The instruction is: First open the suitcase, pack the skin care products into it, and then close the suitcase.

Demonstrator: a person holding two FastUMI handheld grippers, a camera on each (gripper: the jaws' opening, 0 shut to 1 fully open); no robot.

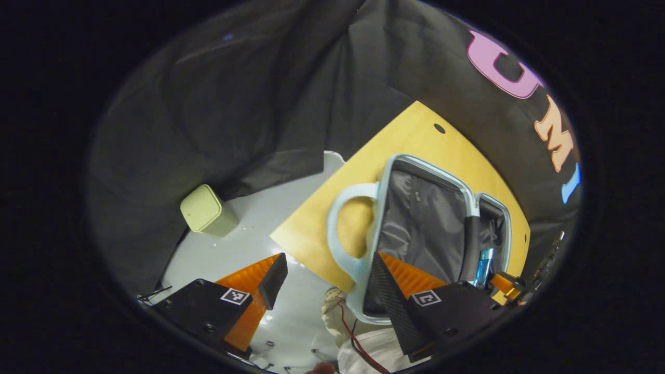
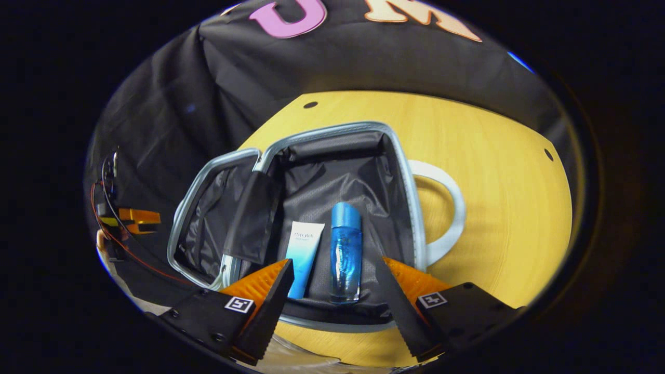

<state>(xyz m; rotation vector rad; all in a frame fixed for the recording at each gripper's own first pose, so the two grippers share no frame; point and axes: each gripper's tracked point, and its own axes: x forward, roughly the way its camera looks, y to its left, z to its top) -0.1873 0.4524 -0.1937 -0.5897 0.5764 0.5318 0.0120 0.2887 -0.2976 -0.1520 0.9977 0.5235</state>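
Two products, tube and bottle, lie lengthwise in the open suitcase, straight ahead of the right gripper, fingers apart; left gripper likewise spread.

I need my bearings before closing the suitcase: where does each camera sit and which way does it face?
Left gripper view: rides the left tool, looking down at the suitcase from its handle side; a green box sits left.
Right gripper view: rides the right tool, looking into the open suitcase at a tube and blue bottle.
Shared: suitcase, wooden board.
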